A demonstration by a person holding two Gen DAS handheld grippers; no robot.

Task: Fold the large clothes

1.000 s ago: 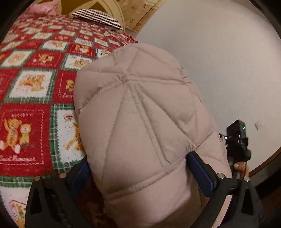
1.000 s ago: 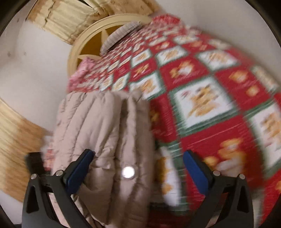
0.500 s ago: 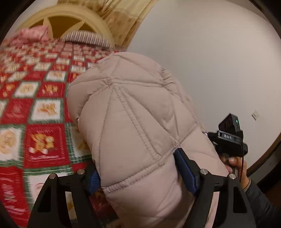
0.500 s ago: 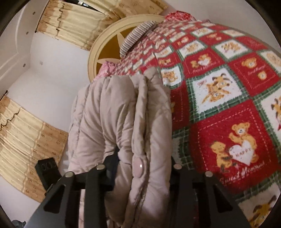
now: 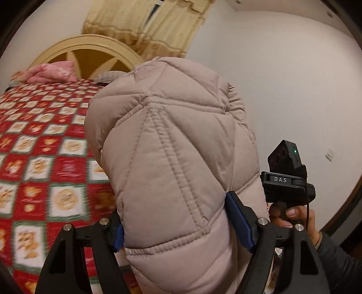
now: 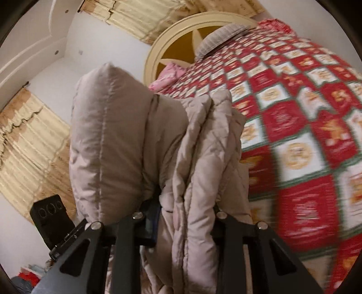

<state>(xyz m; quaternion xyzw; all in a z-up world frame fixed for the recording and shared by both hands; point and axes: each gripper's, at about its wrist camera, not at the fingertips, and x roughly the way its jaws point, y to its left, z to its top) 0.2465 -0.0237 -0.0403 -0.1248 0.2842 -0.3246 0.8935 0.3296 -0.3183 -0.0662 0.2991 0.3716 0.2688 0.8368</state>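
The person is holding one large garment, a beige quilted puffer jacket [image 5: 172, 162], up in the air over a bed, and both tools are gripping it. The left gripper [image 5: 176, 224] is squeezing a thick padded part of the jacket between its blue pads, so its fingers are standing fairly wide around the bulk. The right gripper [image 6: 181, 217] is pinching several bunched layers of the same jacket [image 6: 199, 162], and its fingers are closer together. In the left view the right gripper's black body [image 5: 287, 181] and the hand [image 5: 291, 214] carrying it are showing just beside the jacket.

As a judgement, the folding is only beginning. No neat fold is visible; the jacket is hanging in puffy, gathered masses and is not lying flat on anything. It seems that spreading it on the bed, smoothing it and making the folds are all still waiting.

Below and beyond the jacket, the bedspread [image 5: 43, 140], red and green with bear pictures, is covering the bed. A pink pillow [image 5: 52, 72] and a striped pillow [image 6: 221, 36] are lying at the far end, against a cream rounded headboard [image 6: 187, 29], with yellow curtains [image 5: 144, 20] behind. The middle of the bedspread is looking free for laying the jacket down. The main difficulty is probably the jacket itself: it is thick and springy, and it is hiding much of both views.
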